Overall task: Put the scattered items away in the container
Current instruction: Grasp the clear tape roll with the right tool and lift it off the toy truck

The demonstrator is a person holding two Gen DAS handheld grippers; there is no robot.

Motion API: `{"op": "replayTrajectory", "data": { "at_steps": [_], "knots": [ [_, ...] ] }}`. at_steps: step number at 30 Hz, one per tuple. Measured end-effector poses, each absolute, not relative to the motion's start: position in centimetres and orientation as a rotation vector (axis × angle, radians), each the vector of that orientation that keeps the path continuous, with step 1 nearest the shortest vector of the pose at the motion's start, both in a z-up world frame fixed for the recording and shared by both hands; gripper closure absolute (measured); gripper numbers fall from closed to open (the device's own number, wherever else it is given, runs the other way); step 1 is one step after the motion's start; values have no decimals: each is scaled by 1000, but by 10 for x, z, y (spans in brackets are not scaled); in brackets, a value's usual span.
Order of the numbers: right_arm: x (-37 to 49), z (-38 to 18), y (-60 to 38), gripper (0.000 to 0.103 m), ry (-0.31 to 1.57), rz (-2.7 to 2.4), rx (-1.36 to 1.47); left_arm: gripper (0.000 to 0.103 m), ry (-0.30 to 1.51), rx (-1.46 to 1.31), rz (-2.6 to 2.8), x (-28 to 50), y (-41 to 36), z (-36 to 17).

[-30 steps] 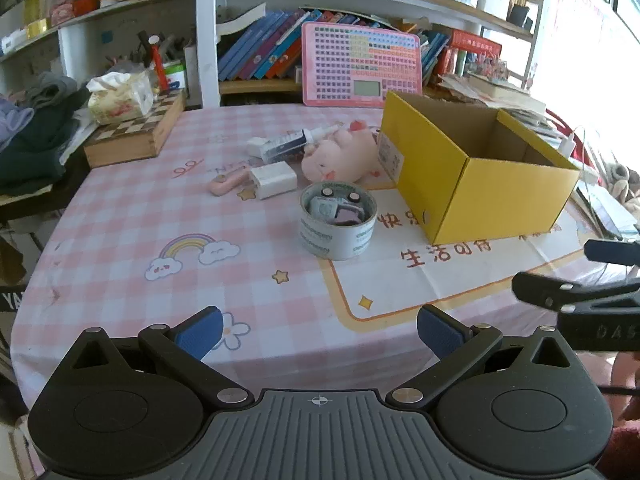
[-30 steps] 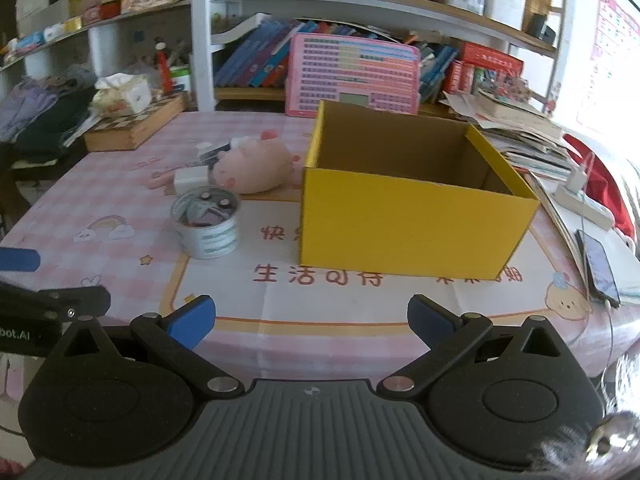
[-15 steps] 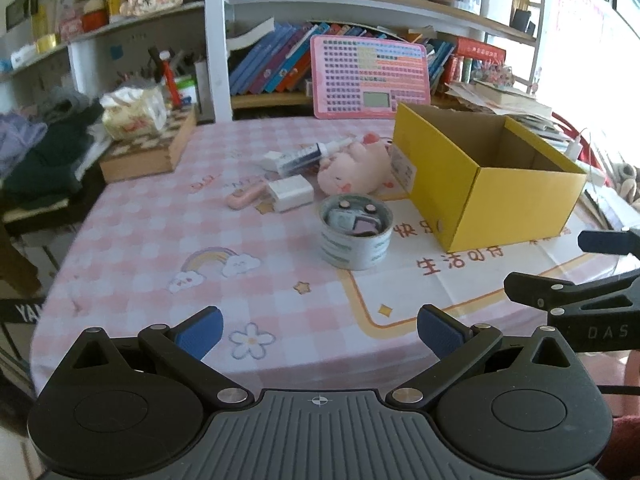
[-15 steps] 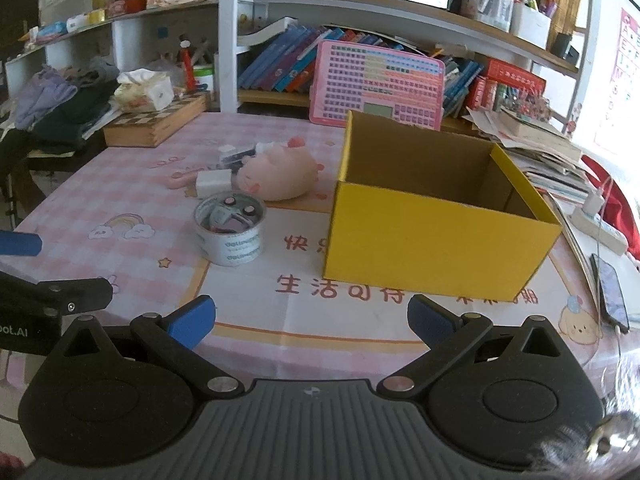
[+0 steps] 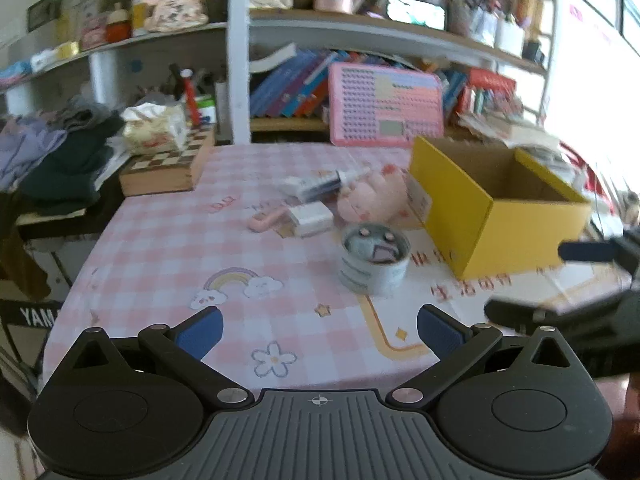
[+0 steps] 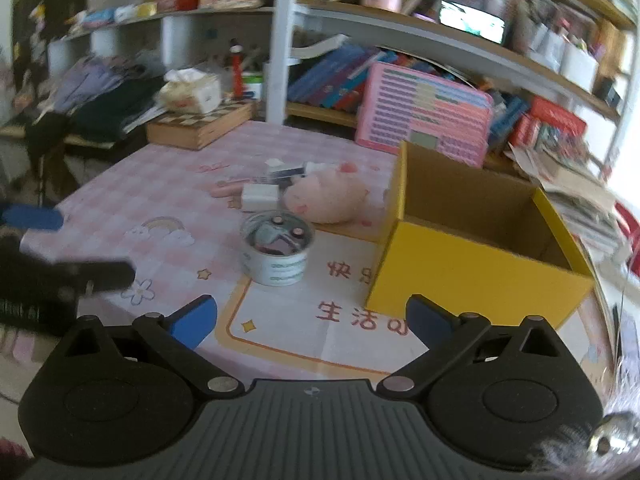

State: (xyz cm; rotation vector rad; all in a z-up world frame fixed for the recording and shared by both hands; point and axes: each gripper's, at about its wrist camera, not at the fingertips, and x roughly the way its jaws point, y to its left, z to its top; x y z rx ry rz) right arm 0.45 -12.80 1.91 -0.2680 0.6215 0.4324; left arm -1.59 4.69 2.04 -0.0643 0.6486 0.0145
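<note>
Both views have pulled back and risen over the past second, so the clutter sits farther from the cameras and more of the shelving shows above it. Left tongs (image 5: 318, 326) hover over the near edge of the table (image 5: 168, 248) with blue pads spread wide and nothing between them; right tongs (image 6: 312, 316) hang likewise, spread and empty, above the printed mat. From left to right across the pink checked cloth: a chessboard box (image 5: 168, 168) at the far left edge with a tissue pack (image 5: 154, 130) on top, then a pink stick-shaped item (image 5: 266, 220) lying flat, a small white block (image 5: 310, 220) just beside it, and behind these a syringe-like tube (image 5: 324, 180) lying on its side. A roll of tape (image 5: 374, 266) stands flat nearer the camera (small objects rest inside its core, too blurred to identify). A pink plush toy (image 5: 374, 198) lies just beyond the roll, touching or nearly touching the yellow cardboard box (image 5: 472, 216), which stands open-topped at the right of the table; what shows of its inside is bare. A pink board (image 5: 386, 104) leans against the bookshelf behind. All scattered items lie outside the box.
</note>
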Motion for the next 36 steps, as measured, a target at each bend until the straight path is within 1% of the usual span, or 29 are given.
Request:
{"op": "replayTrajectory", "data": {
  "at_steps": [10,11,16,18,29,33,36],
  "knots": [
    [9,15,-114,3,619,516,-303,0,627,-118,81,-12,61,21],
    [10,15,-112,4,620,522,-307,0,631,-122,86,-11,62,20],
    [18,11,-101,19,630,569,-336,0,659,-126,102,-5,69,13],
    [25,10,-95,21,631,584,-345,0,654,-123,97,-3,71,13],
    [77,2,-67,20,661,625,-390,0,651,-123,88,47,91,13],
    [95,-5,-58,18,689,616,-426,0,659,-126,77,68,96,11],
    [108,-10,-54,13,712,607,-434,0,674,-128,64,79,96,7]
  ]
}}
